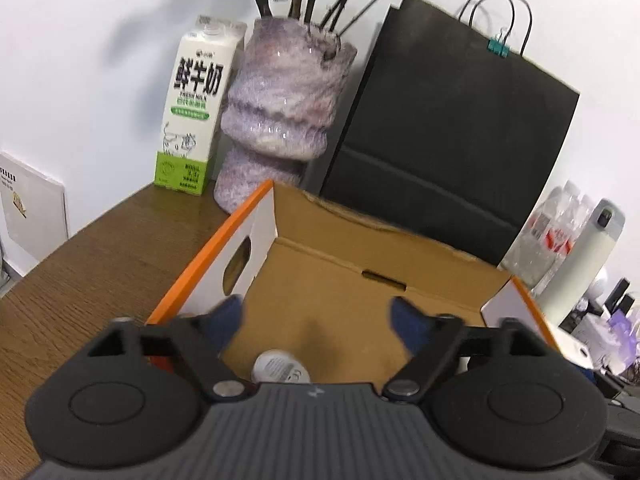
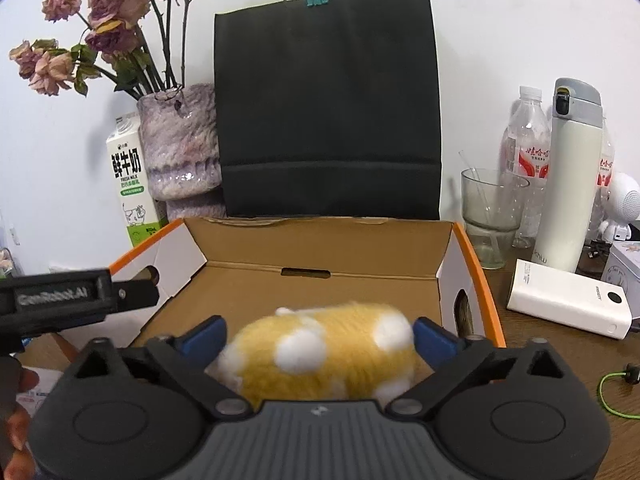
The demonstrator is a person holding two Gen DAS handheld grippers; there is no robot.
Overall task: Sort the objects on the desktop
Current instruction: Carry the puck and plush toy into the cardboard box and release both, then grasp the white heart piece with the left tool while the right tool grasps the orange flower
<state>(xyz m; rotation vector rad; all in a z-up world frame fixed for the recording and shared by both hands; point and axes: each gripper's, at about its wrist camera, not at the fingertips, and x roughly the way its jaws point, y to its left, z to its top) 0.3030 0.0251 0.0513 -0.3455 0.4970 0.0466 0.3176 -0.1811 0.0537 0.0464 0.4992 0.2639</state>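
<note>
My right gripper (image 2: 318, 338) has the plush (image 2: 320, 354) pinched between its blue pads (image 2: 434, 342), one pad at each end of the yellow, white-spotted body, and I hold it at the near edge of the open box (image 2: 320, 252), over the cardboard floor. My left gripper (image 1: 318, 320) hangs over the same box (image 1: 360, 264) with its jaws spread wide and nothing between them. Below it, on the box floor, lies a small white round thing (image 1: 282, 368); the view cuts most of it off, so I would only guess it is a lid or a small tin.

The plush looks light and soft. The pile gives under the pads, so the grip probably sinks in before it bites, and fur tends to be slippery against smooth pads. I judge the hold safest across the thick middle of the body, squeezed well in, rather than on loose fluff at the ends. It will not break if it falls, so a short drop into the box costs nothing. It is blurred here, so I cannot tell how deep the pads sit.
</note>
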